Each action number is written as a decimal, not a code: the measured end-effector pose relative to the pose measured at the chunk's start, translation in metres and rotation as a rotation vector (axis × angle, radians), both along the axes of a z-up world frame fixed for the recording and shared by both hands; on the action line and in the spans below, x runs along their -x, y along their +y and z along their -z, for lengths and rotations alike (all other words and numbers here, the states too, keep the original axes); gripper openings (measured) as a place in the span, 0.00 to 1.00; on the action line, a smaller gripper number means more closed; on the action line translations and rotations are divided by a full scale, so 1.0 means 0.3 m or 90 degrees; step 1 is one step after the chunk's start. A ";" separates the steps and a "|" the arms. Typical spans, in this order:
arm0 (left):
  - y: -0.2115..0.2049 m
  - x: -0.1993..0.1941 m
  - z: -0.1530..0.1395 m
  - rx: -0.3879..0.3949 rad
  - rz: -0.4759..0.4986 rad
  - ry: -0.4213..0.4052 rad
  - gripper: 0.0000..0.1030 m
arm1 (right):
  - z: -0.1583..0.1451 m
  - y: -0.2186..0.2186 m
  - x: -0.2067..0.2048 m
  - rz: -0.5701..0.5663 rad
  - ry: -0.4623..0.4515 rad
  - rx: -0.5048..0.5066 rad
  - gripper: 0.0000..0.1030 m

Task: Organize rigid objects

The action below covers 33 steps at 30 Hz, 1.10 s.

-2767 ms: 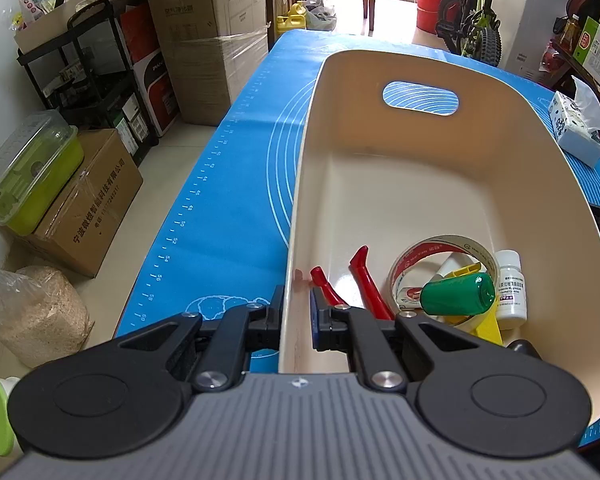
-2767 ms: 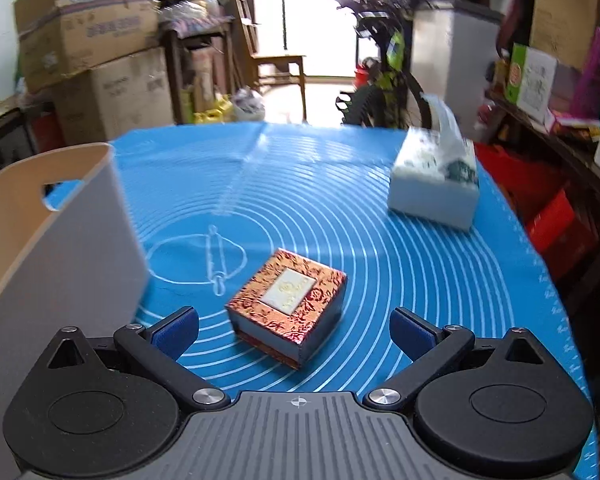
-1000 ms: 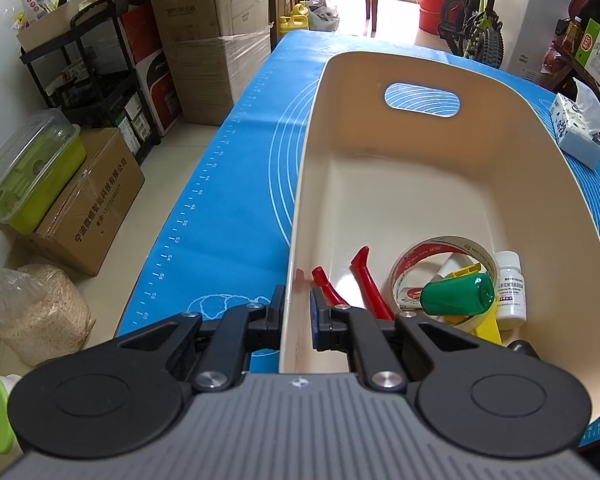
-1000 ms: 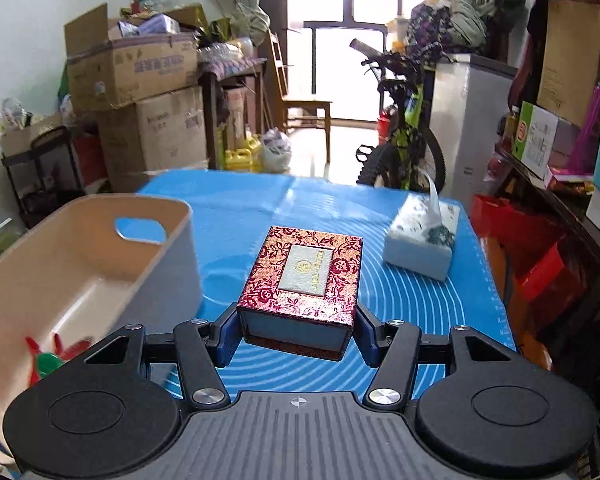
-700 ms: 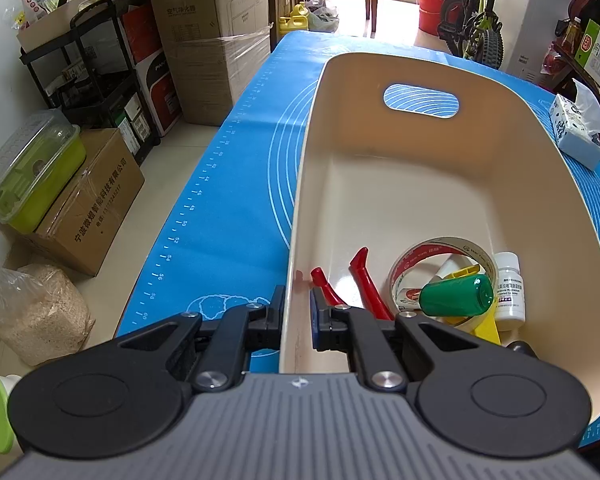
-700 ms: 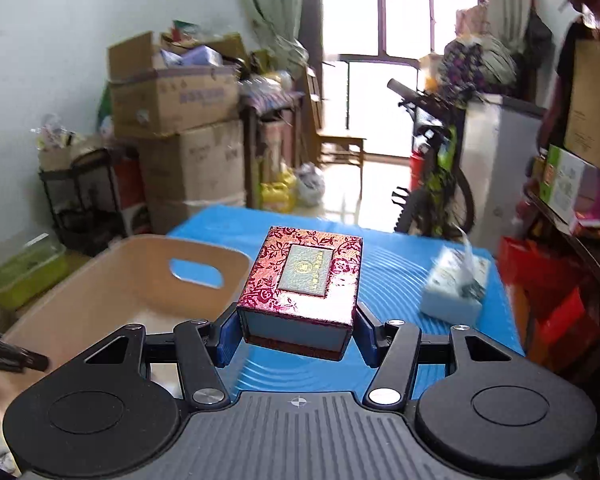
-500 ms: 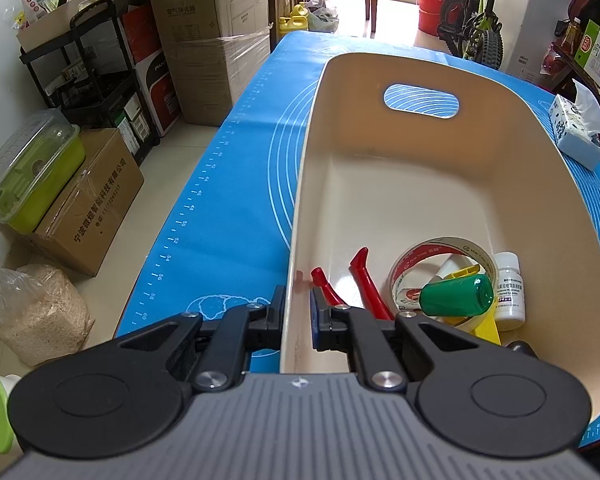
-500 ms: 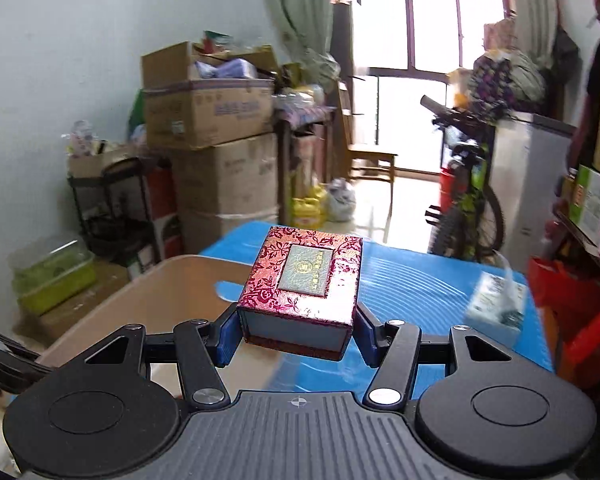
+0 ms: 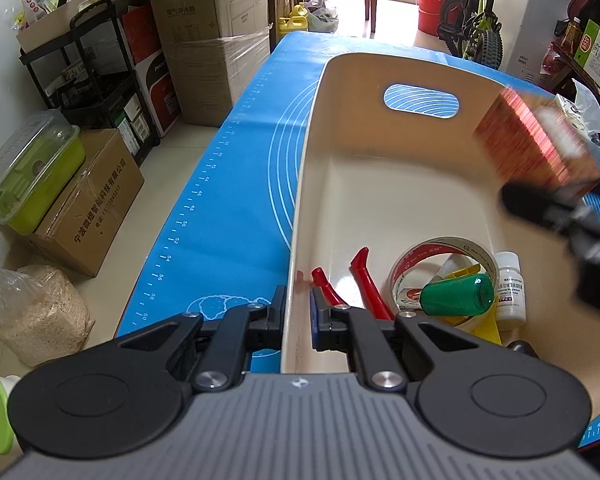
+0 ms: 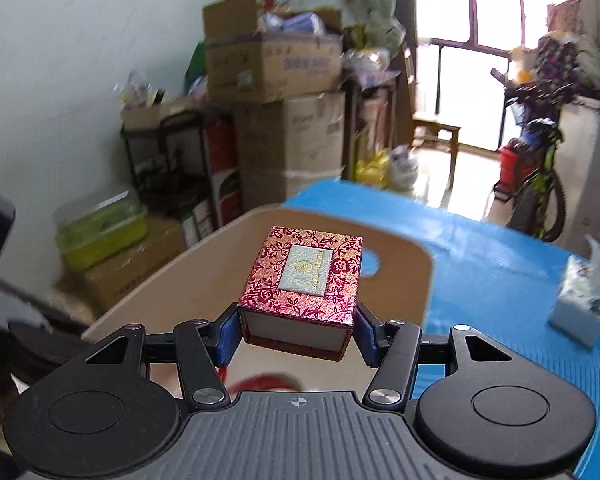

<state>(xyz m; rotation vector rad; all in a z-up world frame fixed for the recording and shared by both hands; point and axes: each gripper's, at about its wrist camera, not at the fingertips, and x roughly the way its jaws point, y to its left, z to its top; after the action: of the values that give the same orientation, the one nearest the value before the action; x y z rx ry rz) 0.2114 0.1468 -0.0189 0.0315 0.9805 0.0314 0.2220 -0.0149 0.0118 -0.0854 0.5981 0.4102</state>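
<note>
The beige bin [image 9: 404, 184] sits on the blue tabletop mat [image 9: 236, 184], and everything here is best placed against it. The left gripper [image 9: 298, 312] is pinched tight on the bin's near wall, one finger outside and one inside, pinning the bin in place. The right gripper [image 10: 296, 328] has the red brocade box [image 10: 304, 280] clamped by its two side faces between blue pads [image 10: 225, 334], jaws about half spread. The box hangs in the air above the bin's right rim, level, label side up; from the left wrist view it shows as a red blur [image 9: 536, 140] over the bin's far right side.

At the near end of the bin's floor lie a tape roll [image 9: 440, 268], a green cap [image 9: 458, 294], a small white bottle [image 9: 510, 290], red-handled pliers [image 9: 360, 280] and something yellow [image 9: 486, 322] under the roll. The far half of the floor is bare.

The risks I see are these. The grip takes only the lower part of the box, so a quick swing or wrist roll could let it twist or slip out and fall outside the rim. Released from this height, it could land on a corner and tip, or come down on the bottle and tape roll and sit crooked. Lowered too near the right wall, the gripper's fingers could knock the rim. A tissue pack [image 10: 580, 304] lies well apart from the bin on the mat and looks out of harm's way.
</note>
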 end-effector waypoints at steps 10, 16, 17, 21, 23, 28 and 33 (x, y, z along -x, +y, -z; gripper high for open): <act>0.000 0.000 0.000 0.000 0.000 0.000 0.12 | 0.108 0.094 -0.020 -0.047 0.096 0.085 0.57; 0.001 -0.001 0.000 0.000 -0.002 0.002 0.12 | 0.095 0.087 -0.007 -0.045 0.096 0.078 0.67; 0.001 -0.001 -0.001 -0.001 -0.003 0.001 0.12 | 0.088 0.079 -0.001 -0.042 0.095 0.071 0.69; 0.001 0.007 -0.009 -0.004 -0.005 -0.005 0.12 | 0.052 0.038 0.032 -0.028 0.083 0.043 0.78; -0.001 0.016 -0.017 -0.010 -0.008 -0.013 0.13 | 0.030 0.017 0.059 -0.020 0.072 0.032 0.82; -0.005 0.039 -0.058 -0.006 -0.022 -0.041 0.14 | -0.022 -0.040 0.144 -0.002 0.034 0.023 0.92; -0.019 0.070 -0.105 -0.010 -0.030 -0.067 0.17 | -0.072 -0.077 0.203 0.006 0.017 0.031 0.94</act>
<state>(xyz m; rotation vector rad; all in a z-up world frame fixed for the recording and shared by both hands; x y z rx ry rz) 0.1903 0.1412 0.0127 0.0209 0.8755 0.0824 0.1610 -0.0379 0.0334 -0.1246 0.6352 0.3884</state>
